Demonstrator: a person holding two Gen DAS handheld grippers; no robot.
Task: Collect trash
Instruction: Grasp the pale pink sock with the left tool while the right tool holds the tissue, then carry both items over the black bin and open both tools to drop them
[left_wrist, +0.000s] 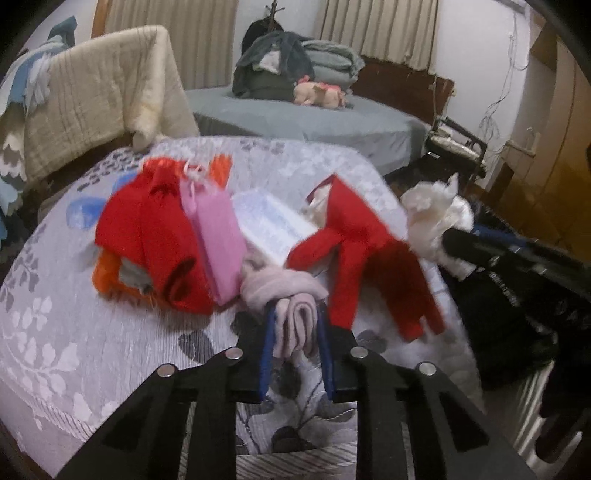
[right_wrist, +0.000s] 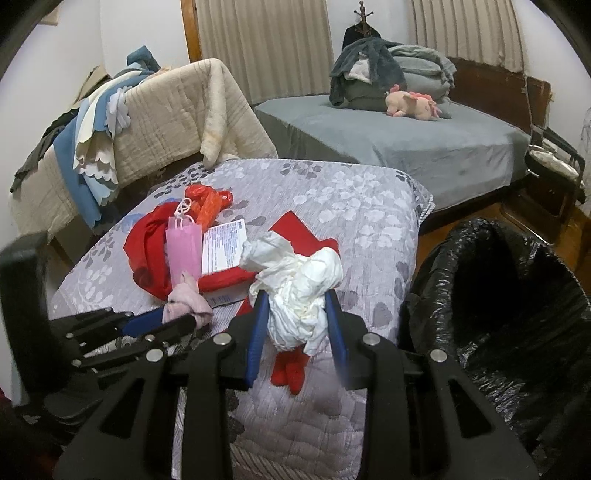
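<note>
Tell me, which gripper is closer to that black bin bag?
Right. The right gripper, clamped on crumpled white paper, sits just beside the black bin bag. The left gripper, gripping a pink cloth, is farther away.

The room has white walls (right_wrist: 140, 29) and long tan curtains (right_wrist: 262, 44). A big bed (right_wrist: 406, 136) with a grey sheet stands at the back, with a dark wooden headboard (right_wrist: 491, 77). Folded blankets (right_wrist: 417, 70) and a pink toy pig (right_wrist: 410, 103) lie on it. A tan quilt (right_wrist: 173, 118) hangs over a rail on the left. The floor (right_wrist: 432, 240) is brown wood. A wooden coat stand (right_wrist: 362, 14) is by the curtains.
</note>
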